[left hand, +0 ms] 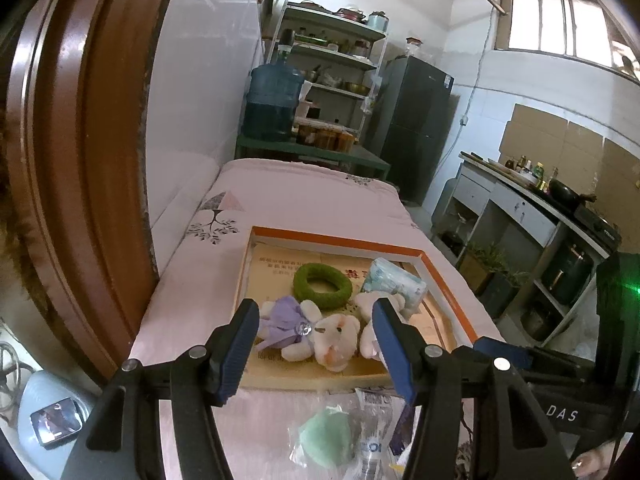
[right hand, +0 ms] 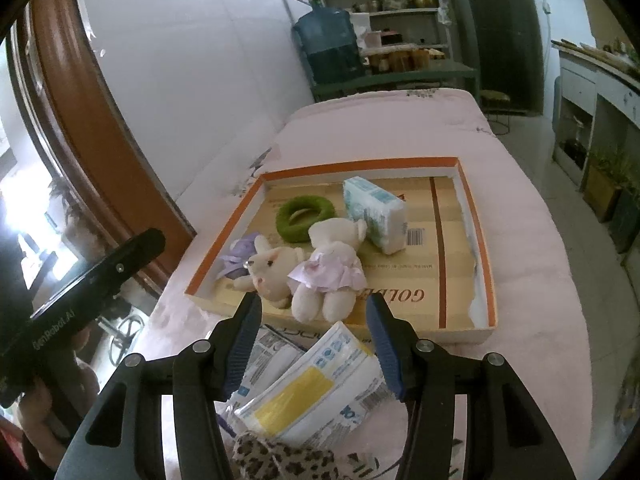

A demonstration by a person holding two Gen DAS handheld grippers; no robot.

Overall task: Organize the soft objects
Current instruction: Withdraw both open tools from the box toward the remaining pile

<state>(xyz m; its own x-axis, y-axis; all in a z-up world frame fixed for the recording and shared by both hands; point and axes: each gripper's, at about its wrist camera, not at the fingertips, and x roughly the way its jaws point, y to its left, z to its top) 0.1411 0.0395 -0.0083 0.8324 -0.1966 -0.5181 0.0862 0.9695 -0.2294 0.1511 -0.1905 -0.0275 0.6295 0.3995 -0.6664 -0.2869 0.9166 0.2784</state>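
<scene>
A shallow orange-rimmed cardboard tray (left hand: 340, 237) (right hand: 360, 166) lies on a pink bed. In it lie a green fuzzy ring (left hand: 322, 285) (right hand: 305, 213), a tissue pack (left hand: 394, 282) (right hand: 374, 213), a cream bear in a purple dress (left hand: 316, 334) (right hand: 270, 266) and a cream bear in a pink dress (right hand: 328, 272) (left hand: 370, 338). My left gripper (left hand: 316, 344) is open above the bears, holding nothing. My right gripper (right hand: 314, 338) is open and empty at the tray's near edge. Outside the tray lie a wrapped green sponge (left hand: 326, 436), plastic-wrapped packs (right hand: 316, 384) and a leopard-print cloth (right hand: 284, 458).
The bed (left hand: 304, 196) (right hand: 532, 280) runs along a white wall (left hand: 200, 92) with a brown door frame (left hand: 76, 160) on the left. A blue water jug (left hand: 272, 100), shelves (left hand: 340, 60) and a fridge (left hand: 416, 128) stand beyond. A kitchen counter (left hand: 532, 208) lines the right side.
</scene>
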